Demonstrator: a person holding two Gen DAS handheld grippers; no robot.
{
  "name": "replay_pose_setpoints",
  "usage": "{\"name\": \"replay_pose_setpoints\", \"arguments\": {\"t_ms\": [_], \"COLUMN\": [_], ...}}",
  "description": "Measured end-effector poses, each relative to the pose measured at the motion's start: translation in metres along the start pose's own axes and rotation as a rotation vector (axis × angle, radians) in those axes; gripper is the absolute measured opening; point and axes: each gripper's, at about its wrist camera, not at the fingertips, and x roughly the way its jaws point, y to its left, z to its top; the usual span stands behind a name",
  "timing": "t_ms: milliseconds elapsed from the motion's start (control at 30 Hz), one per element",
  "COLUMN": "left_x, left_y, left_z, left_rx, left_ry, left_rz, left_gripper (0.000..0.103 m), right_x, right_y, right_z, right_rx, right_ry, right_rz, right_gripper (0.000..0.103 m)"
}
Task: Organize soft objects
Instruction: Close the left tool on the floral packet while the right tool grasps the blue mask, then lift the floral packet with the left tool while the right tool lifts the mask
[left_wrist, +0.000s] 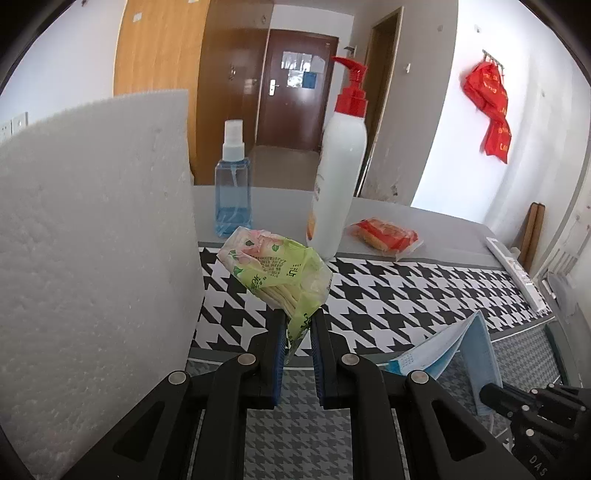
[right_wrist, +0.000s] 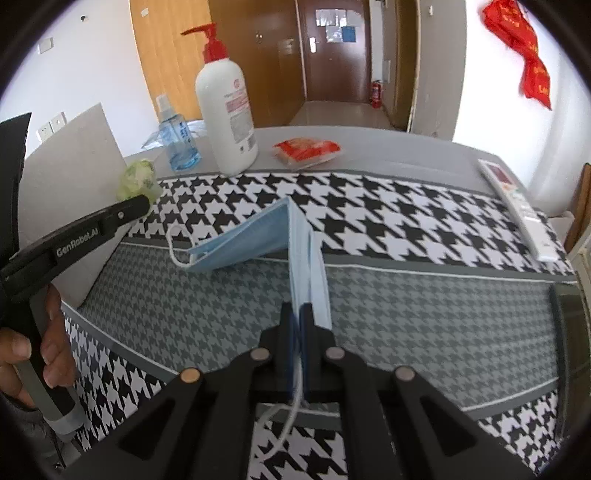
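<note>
Both grippers pinching soft things over the houndstooth counter.

Left gripper (left_wrist: 298, 325) fingers pinch the crinkled green floral tissue pack (left_wrist: 275, 266), lifted clear of the counter (right_wrist: 424, 314); right gripper (right_wrist: 297, 314) fingers are pressed onto one end of the pleated blue face mask (right_wrist: 258, 236) — its far half rests folded on the cloth. A white foam slab (left_wrist: 96, 236) walls the left side; spray bottle (left_wrist: 233, 177), pump bottle (left_wrist: 340, 177) and red snack packet (left_wrist: 386, 234) stand behind, a remote (right_wrist: 517, 206) near the right edge — the middle lies open.
</note>
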Motion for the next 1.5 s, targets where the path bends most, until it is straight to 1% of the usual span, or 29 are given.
{"name": "replay_pose_setpoints", "arguments": {"t_ms": [433, 600, 700, 867, 1000, 1167, 1200, 1233, 1267, 1333, 1367, 1433, 1500], "left_x": [-0.016, -0.035, -0.05, -0.066, -0.067, -0.059, -0.058, -0.055, -0.054, -0.049, -0.048, -0.042, -0.036], "left_y": [-0.01, -0.02, -0.024, -0.027, -0.027, -0.03, -0.032, -0.033, -0.035, -0.038, -0.039, -0.042, -0.043], "left_z": [-0.002, -0.006, -0.009, -0.012, -0.015, -0.02, -0.022, -0.023, -0.024, -0.025, -0.026, -0.026, -0.027], "left_rx": [0.028, 0.072, 0.105, 0.125, 0.137, 0.16, 0.162, 0.173, 0.181, 0.2, 0.203, 0.21, 0.209], "left_ry": [-0.03, -0.05, -0.076, -0.089, -0.075, -0.024, -0.016, -0.003, 0.003, 0.01, 0.01, 0.026, 0.051], "left_rz": [-0.041, -0.073, -0.066, -0.078, -0.087, -0.118, -0.12, -0.119, -0.118, -0.111, -0.105, -0.102, -0.105], "left_gripper": [0.014, 0.014, 0.014, 0.014, 0.014, 0.015, 0.017, 0.023, 0.034, 0.046, 0.05, 0.054, 0.056], "right_x": [-0.04, -0.054, -0.063, -0.073, -0.084, -0.089, -0.089, -0.088, -0.086, -0.09, -0.091, -0.097, -0.1], "right_y": [-0.01, -0.009, -0.01, -0.005, -0.005, -0.005, -0.006, -0.007, -0.008, -0.011, -0.012, -0.016, -0.017], "right_z": [-0.007, -0.012, -0.017, -0.024, -0.032, -0.033, -0.032, -0.031, -0.029, -0.03, -0.03, -0.031, -0.032], "right_rx": [0.044, 0.052, 0.06, 0.048, 0.053, 0.067, 0.072, 0.076, 0.08, 0.086, 0.09, 0.1, 0.1], "right_ry": [-0.056, -0.079, -0.091, -0.117, -0.128, -0.143, -0.145, -0.148, -0.15, -0.158, -0.163, -0.175, -0.181], "right_rz": [-0.031, -0.03, -0.022, -0.015, -0.017, -0.025, -0.027, -0.029, -0.032, -0.039, -0.04, -0.042, -0.042], "right_gripper": [0.005, 0.005, 0.005, 0.005, 0.005, 0.005, 0.005, 0.005, 0.005, 0.005, 0.005, 0.005, 0.005]}}
